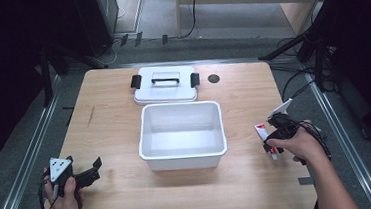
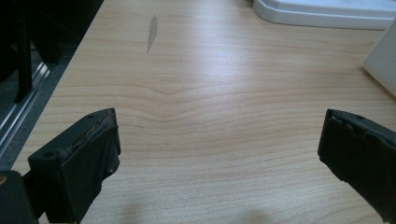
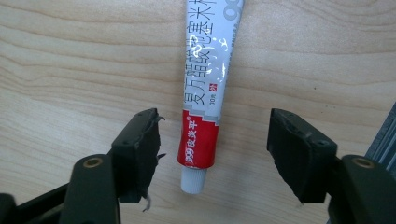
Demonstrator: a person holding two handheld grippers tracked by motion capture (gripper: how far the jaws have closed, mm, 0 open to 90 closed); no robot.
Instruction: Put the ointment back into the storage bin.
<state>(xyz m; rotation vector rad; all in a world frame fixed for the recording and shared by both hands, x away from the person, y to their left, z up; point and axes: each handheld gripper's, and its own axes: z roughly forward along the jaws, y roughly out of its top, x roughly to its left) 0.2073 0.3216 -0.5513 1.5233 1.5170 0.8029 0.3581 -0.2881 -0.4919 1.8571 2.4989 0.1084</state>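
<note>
A white and red tube [image 3: 205, 88] with a white cap lies flat on the wooden table [image 1: 249, 179], near its right edge [image 1: 265, 137]. My right gripper [image 3: 212, 140] points down over the tube, its jaws standing on either side of the red end without touching it, so it is open. In the high view that gripper [image 1: 273, 143] covers part of the tube. My left gripper [image 2: 219, 140] rests low at the table's front left corner [image 1: 86, 175], open with bare wood between its fingers.
An open white bin [image 1: 182, 135] stands in the middle of the table. Its white lid [image 1: 165, 84] with a handle and black clips lies behind it. A dark round hole [image 1: 214, 78] marks the far right of the tabletop. Metal rails run along both table sides.
</note>
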